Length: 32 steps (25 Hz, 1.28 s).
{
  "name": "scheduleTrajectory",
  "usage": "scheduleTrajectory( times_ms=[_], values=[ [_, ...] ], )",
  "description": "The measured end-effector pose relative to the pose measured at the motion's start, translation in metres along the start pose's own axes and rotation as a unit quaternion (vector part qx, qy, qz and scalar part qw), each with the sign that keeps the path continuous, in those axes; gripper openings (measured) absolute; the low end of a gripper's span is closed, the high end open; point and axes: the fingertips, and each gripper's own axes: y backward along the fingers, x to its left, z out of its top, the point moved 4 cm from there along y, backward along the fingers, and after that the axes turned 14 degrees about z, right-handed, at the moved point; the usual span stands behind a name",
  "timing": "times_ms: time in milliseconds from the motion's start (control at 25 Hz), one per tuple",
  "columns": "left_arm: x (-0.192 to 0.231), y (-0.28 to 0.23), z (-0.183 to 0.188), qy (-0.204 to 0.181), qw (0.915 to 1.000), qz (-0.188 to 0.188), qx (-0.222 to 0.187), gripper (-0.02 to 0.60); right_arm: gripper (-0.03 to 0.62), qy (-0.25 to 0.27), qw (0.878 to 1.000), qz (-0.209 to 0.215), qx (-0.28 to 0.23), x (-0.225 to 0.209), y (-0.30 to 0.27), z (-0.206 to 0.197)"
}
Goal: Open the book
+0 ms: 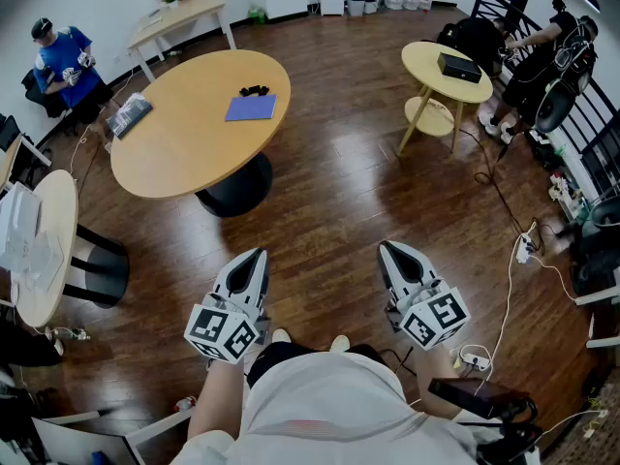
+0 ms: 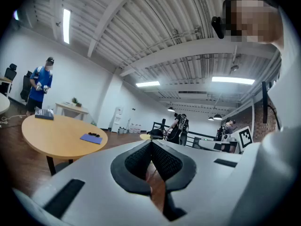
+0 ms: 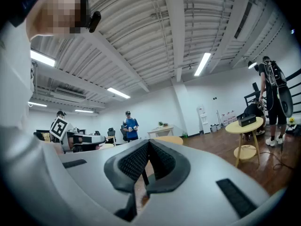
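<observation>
We're holding both grippers low in front of the body, over the wood floor (image 1: 329,201). Left gripper (image 1: 255,258): jaws together at the tips, nothing between them. Right gripper (image 1: 391,250): the same, pads meeting and empty. The blue book (image 1: 251,108) lies closed and flat on the big round table (image 1: 174,148), near its far edge and well apart from both grippers. A small black object (image 1: 254,91) sits just beyond the book; we can't tell what it is.
</observation>
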Motion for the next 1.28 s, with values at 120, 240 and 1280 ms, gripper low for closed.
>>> scheduleTrajectory(
  times_ms=[120,240,1280],
  values=[
    [-0.011,-0.005,-0.002,0.005,1.0,0.005,-0.004,0.009,-0.003,0.002,1.0,-0.001,0.002,-0.015,0.007,-0.001],
    [-0.017,-0.01,-0.005,0.004,0.9999,0.012,-0.004,0.009,-0.003,-0.008,1.0,0.005,0.003,-0.024,0.009,-0.006],
    [0.085,-0.253,0.028,0.024,0.998,-0.053,0.026,0.009,-0.003,0.004,0.996,-0.091,0.017,-0.189,-0.139,0.025]
  ],
)
